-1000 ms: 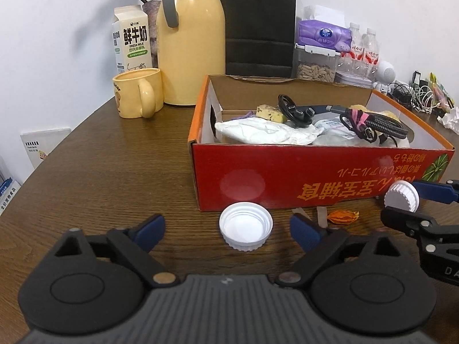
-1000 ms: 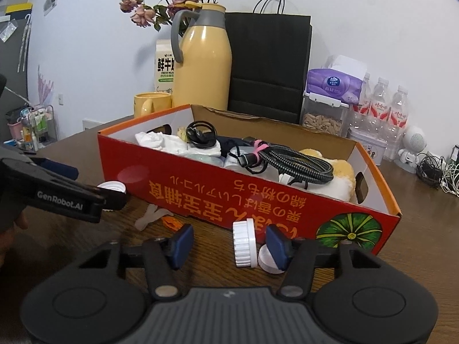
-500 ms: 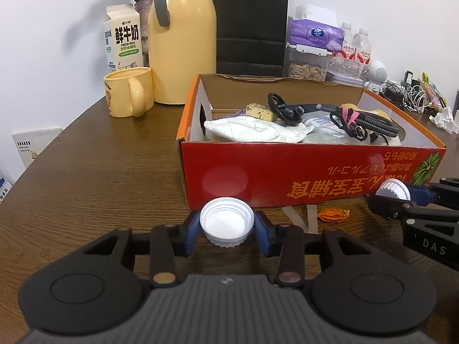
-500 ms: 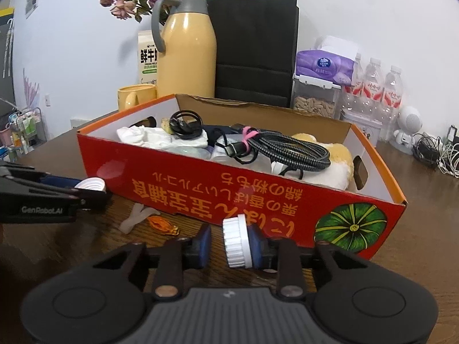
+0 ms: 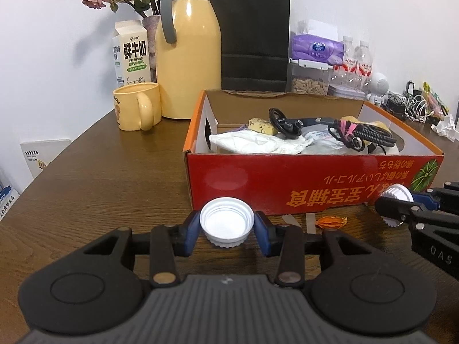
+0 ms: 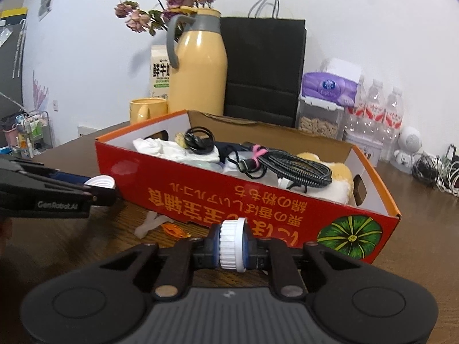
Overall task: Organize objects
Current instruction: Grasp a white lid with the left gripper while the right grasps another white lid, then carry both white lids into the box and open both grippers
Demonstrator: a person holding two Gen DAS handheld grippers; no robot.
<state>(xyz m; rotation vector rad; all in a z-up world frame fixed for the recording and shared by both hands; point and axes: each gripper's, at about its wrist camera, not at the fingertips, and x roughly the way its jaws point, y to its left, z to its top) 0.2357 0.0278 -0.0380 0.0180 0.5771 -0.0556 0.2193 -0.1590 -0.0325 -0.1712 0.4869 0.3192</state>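
Observation:
A wide white bottle cap (image 5: pixel 226 227), open side up, sits between the blue pads of my left gripper (image 5: pixel 226 222), which is shut on it just above the brown table. My right gripper (image 6: pixel 231 243) is shut on a smaller ribbed white cap (image 6: pixel 232 253) that stands on edge between its pads. Both are in front of the red cardboard box (image 5: pixel 287 183), which holds a braided cable (image 5: pixel 364 134), a white cloth and other bits. In the left wrist view the right gripper (image 5: pixel 401 209) shows at the right edge. In the right wrist view the left gripper (image 6: pixel 100 187) shows at the left.
An orange scrap (image 5: pixel 331 220) and a white plastic strip (image 6: pixel 149 223) lie on the table by the box's front wall. Behind the box stand a yellow flask (image 5: pixel 188 57), a yellow mug (image 5: pixel 134 109), a milk carton (image 5: pixel 132 54), a black paper bag (image 5: pixel 252 37), bottles and cables.
Both grippers closed: the left onto the wide cap that lay between its open fingers, the right onto the ribbed cap. Both caps now sit a little higher before the box.

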